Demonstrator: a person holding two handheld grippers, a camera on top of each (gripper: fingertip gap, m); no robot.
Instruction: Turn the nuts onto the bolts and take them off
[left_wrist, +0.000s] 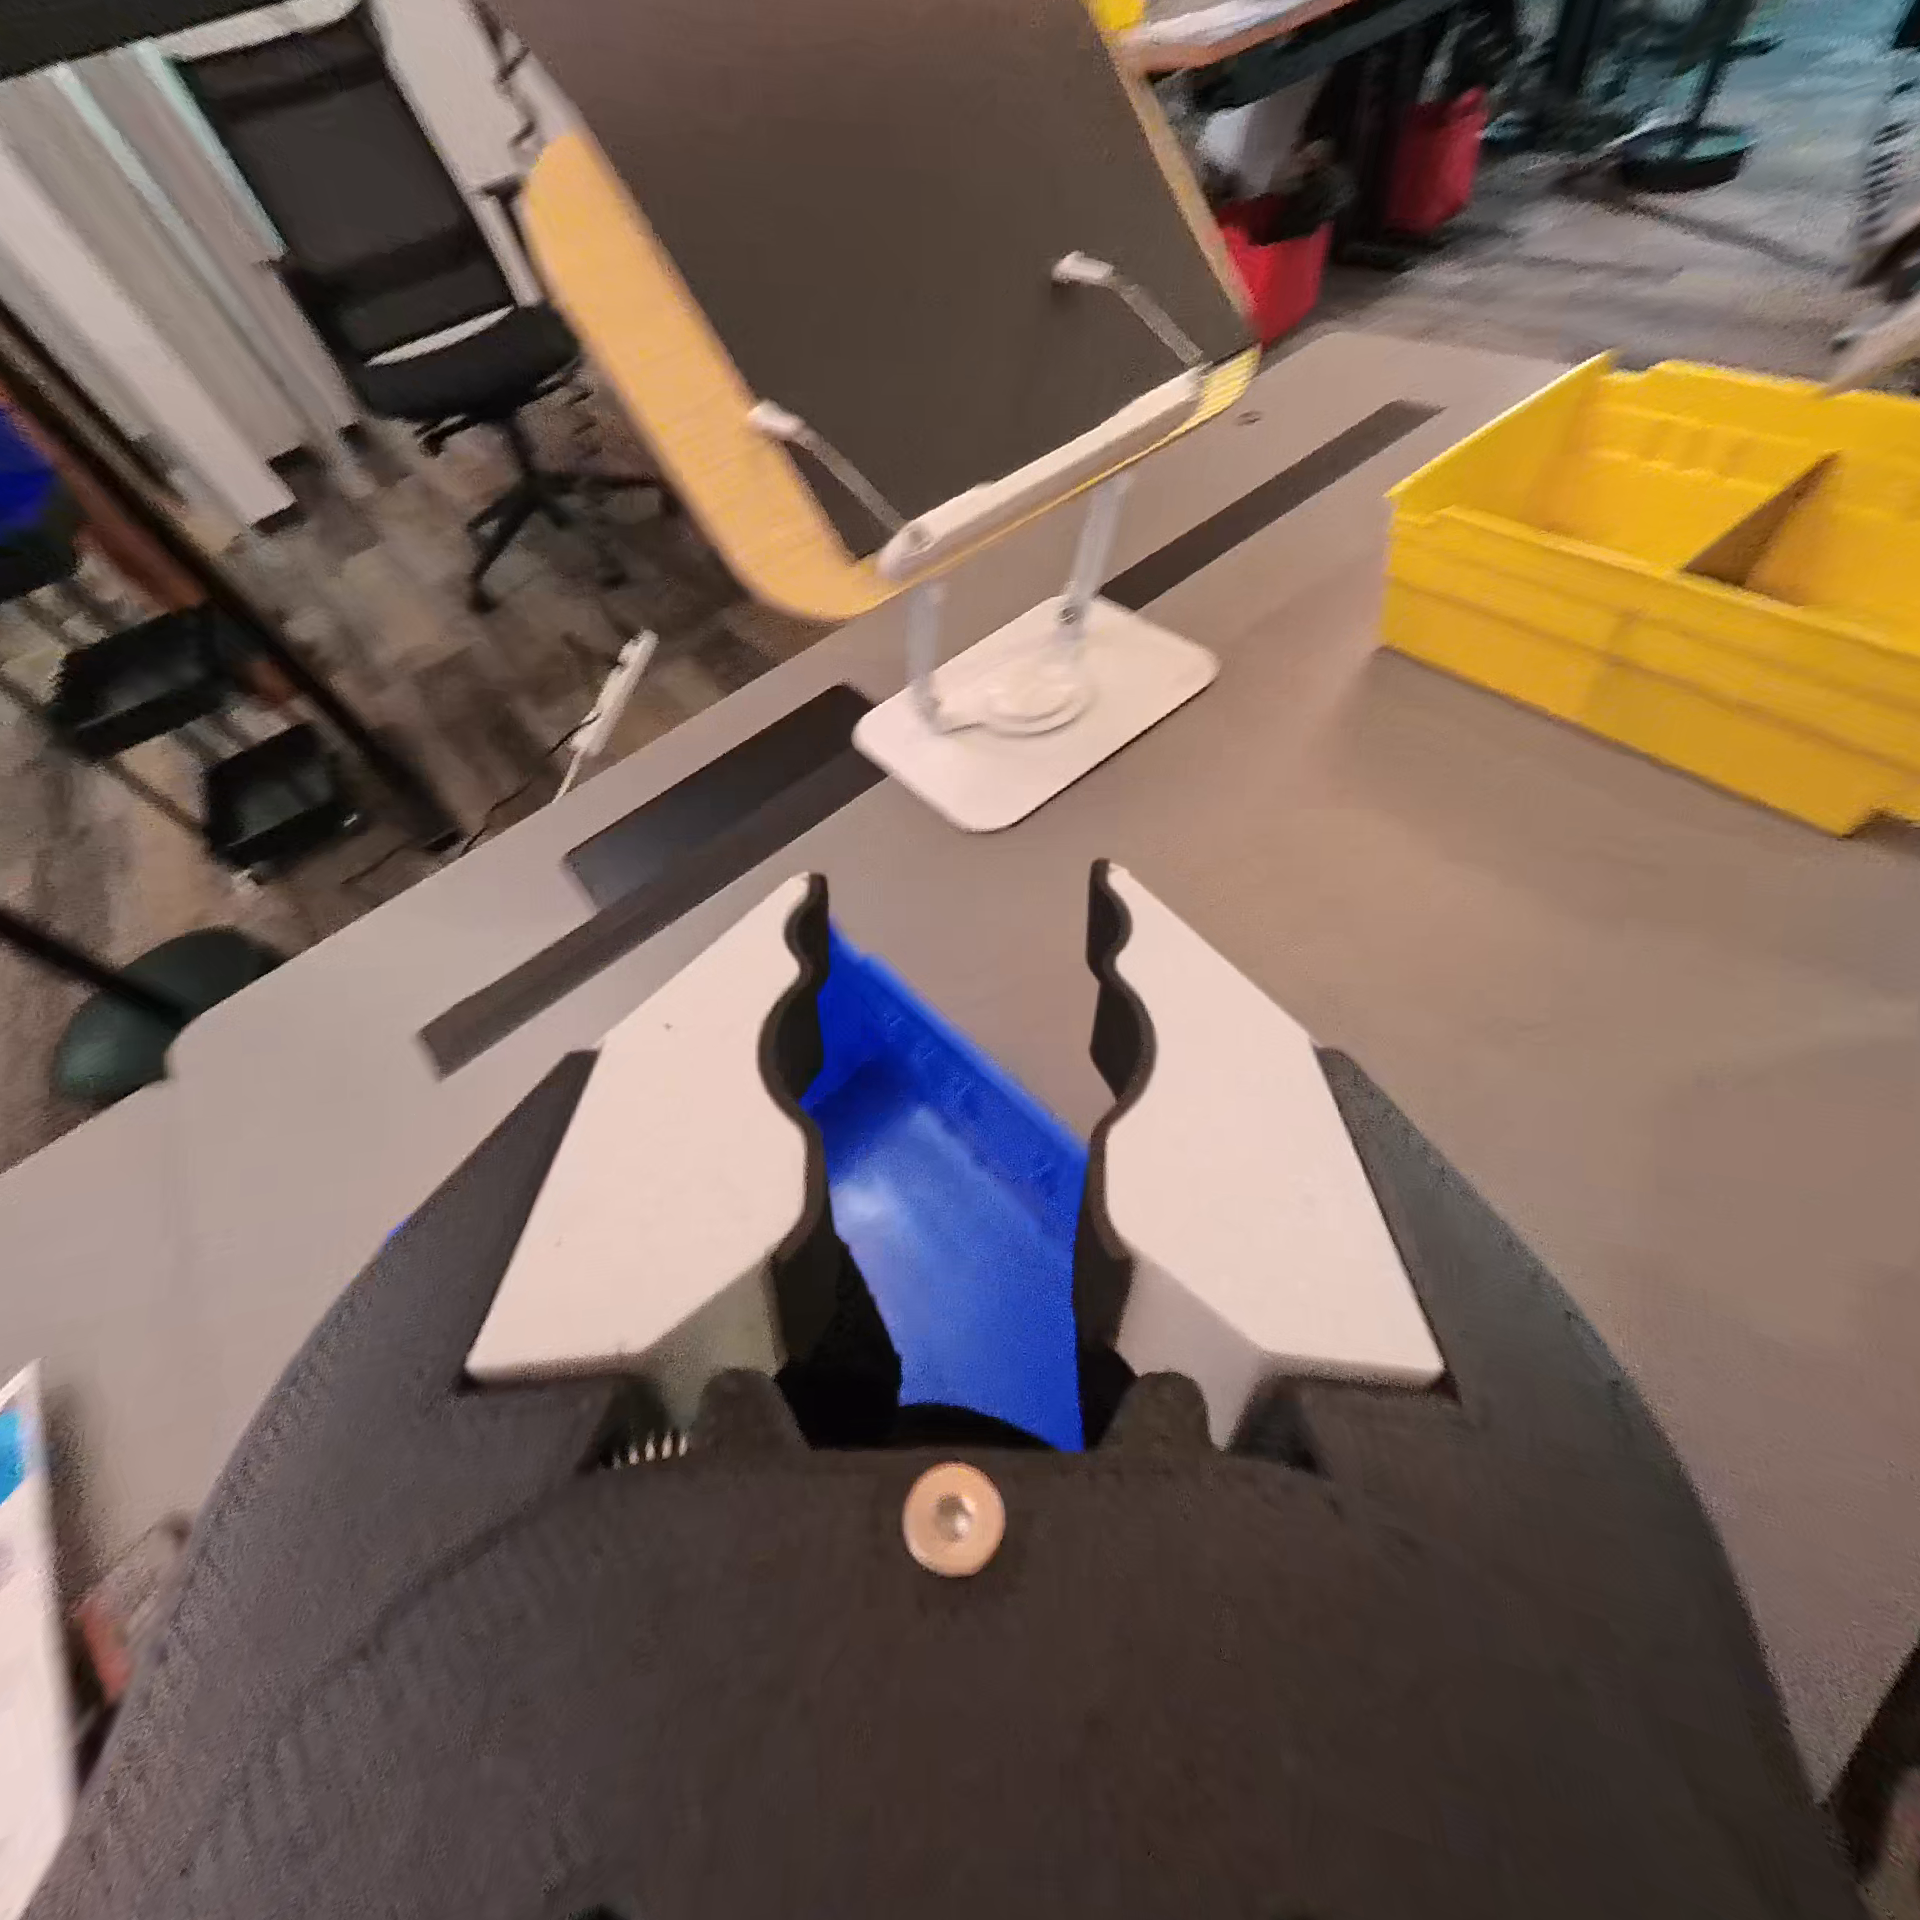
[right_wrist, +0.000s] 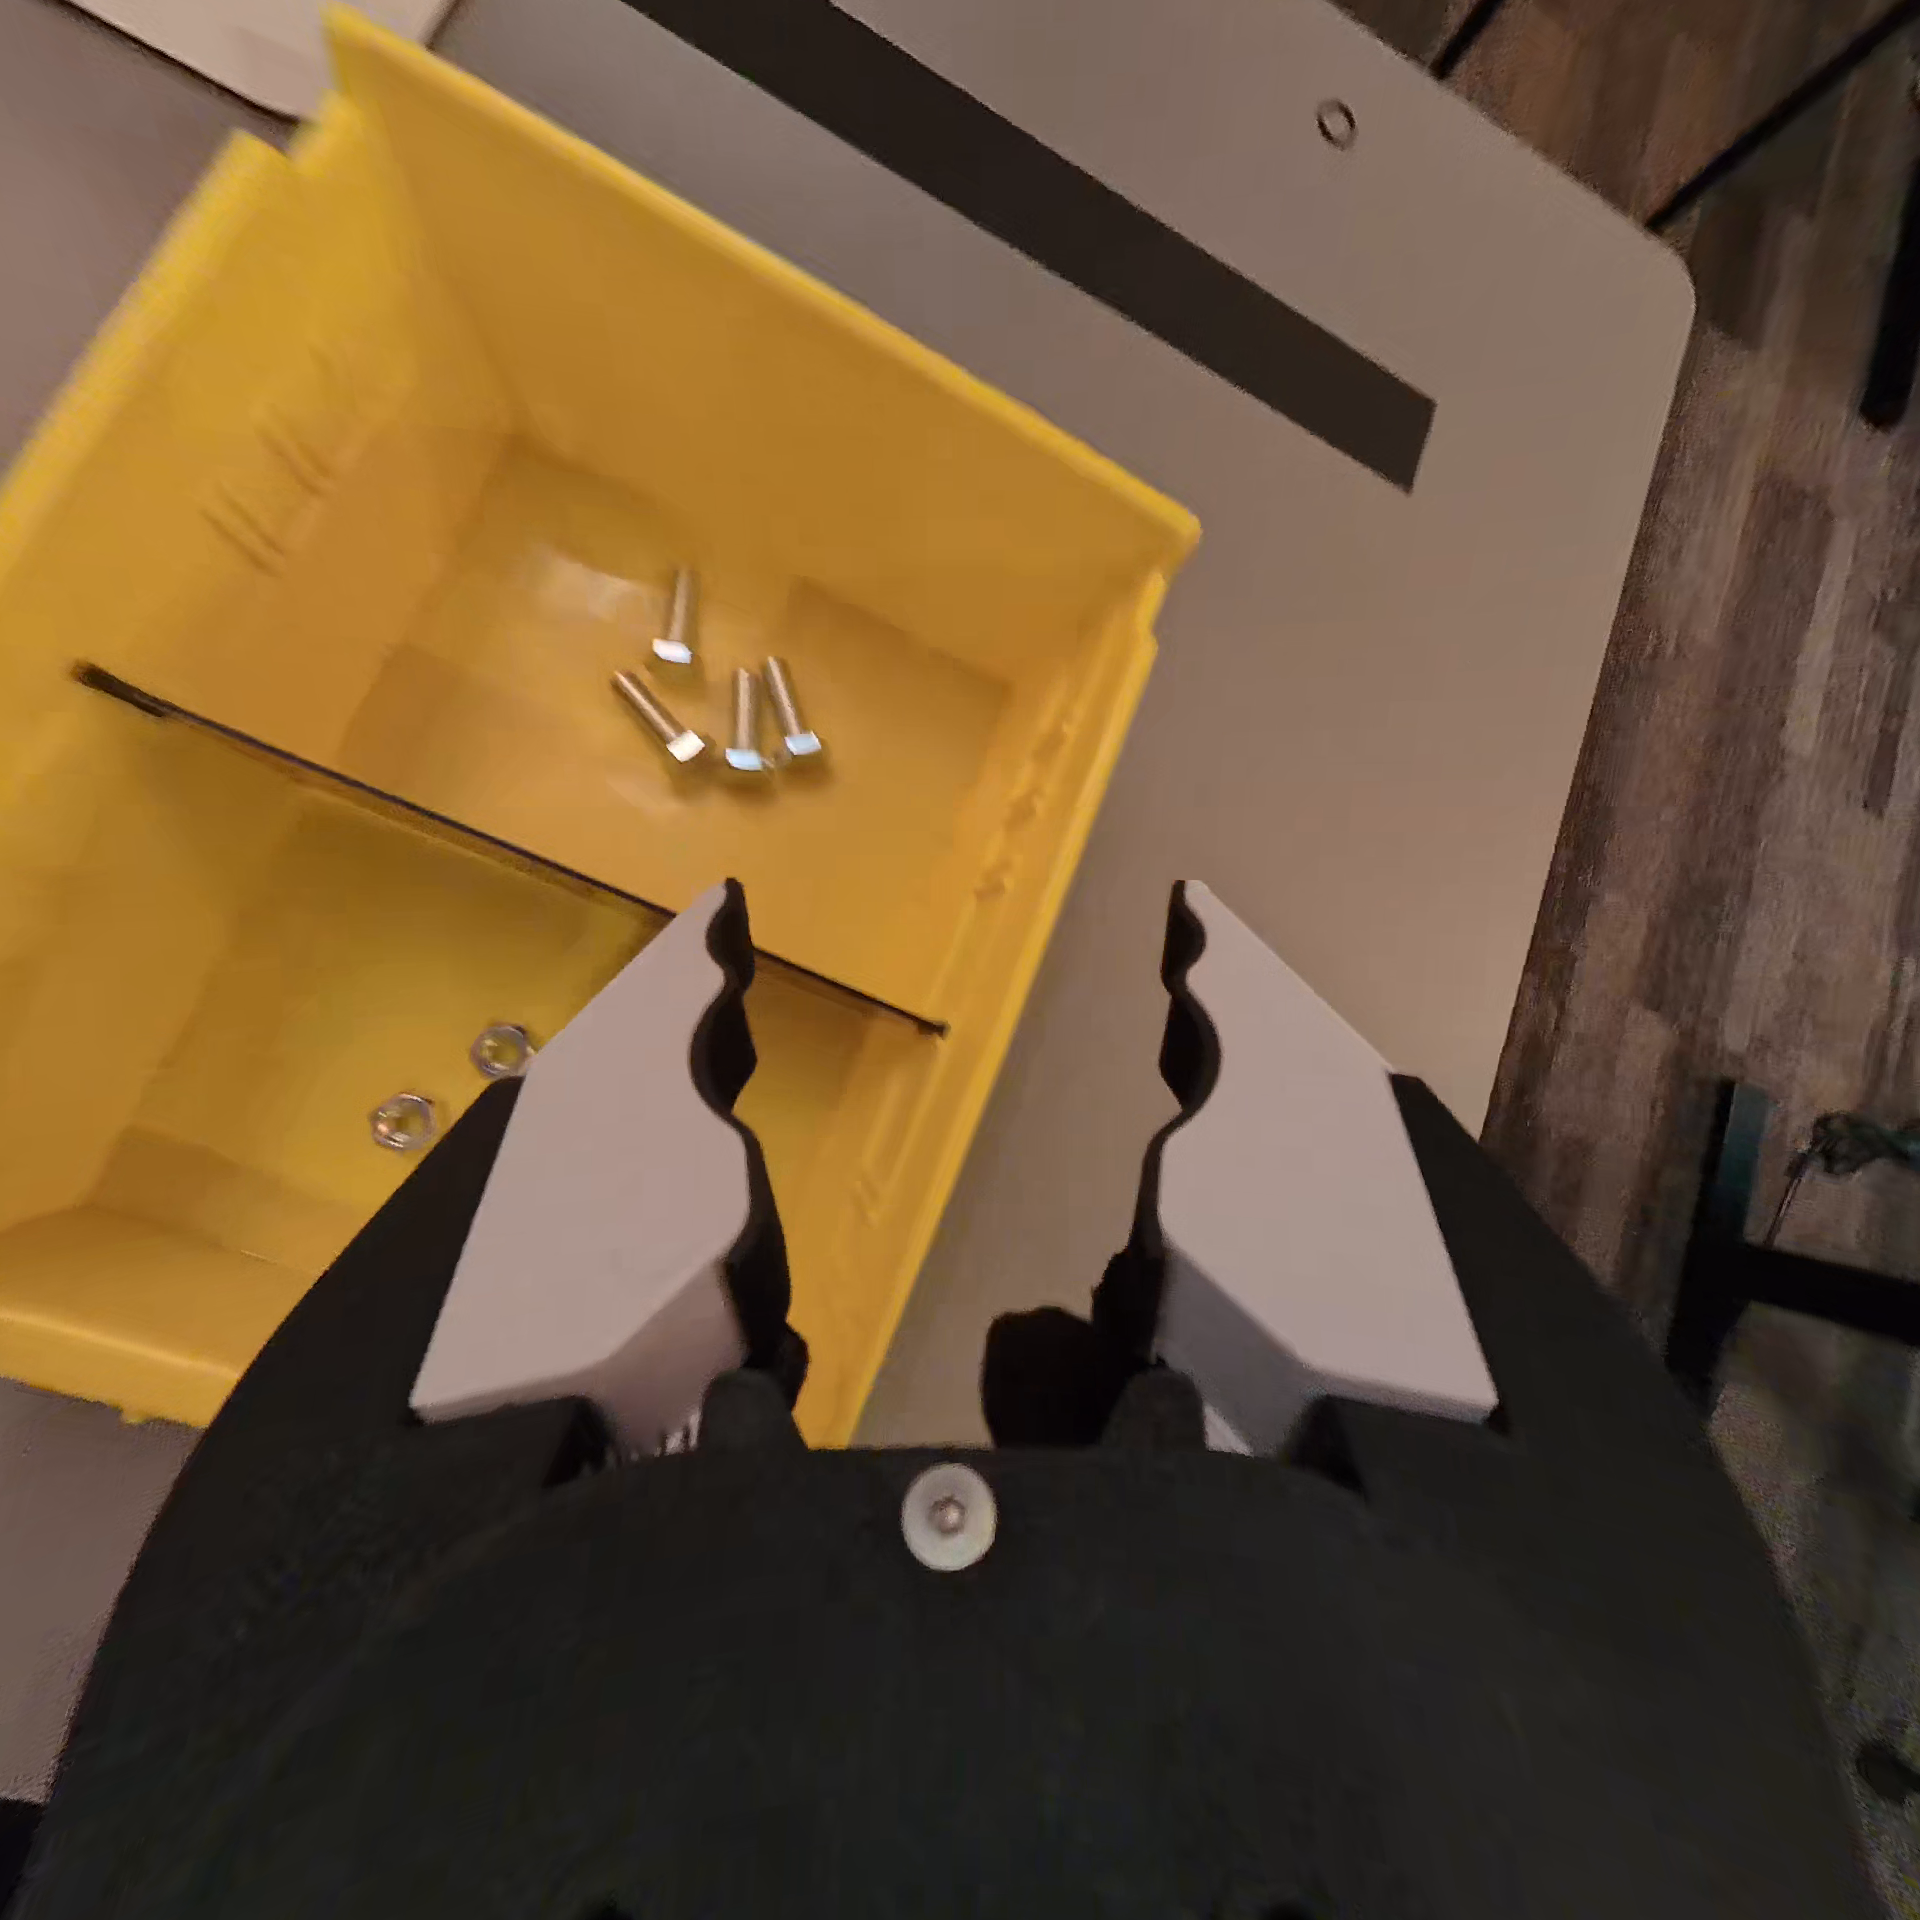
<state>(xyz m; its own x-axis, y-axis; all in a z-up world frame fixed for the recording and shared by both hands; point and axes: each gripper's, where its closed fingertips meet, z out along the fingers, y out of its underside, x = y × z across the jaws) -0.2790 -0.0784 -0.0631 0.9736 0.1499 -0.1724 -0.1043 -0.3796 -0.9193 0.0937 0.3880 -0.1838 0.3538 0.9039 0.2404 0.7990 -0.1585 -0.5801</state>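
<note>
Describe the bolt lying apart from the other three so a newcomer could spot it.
Find the yellow bin on the grey table; a thin divider splits it. In the far compartment lie four silver bolts, and yours sits alone, farthest from the divider, above the clustered three.

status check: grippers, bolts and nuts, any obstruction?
Left gripper open, empty, over blue bin. Right gripper open, empty, above yellow bin. Four bolts in far compartment; two nuts visible in near one. Nothing blocking.

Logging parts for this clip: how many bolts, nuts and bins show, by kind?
Bolts: 4, far compartment of the yellow bin
Nuts: 2 visible, near compartment; more may be hidden
Bins: 2, yellow and blue bin
Total: 8
</note>
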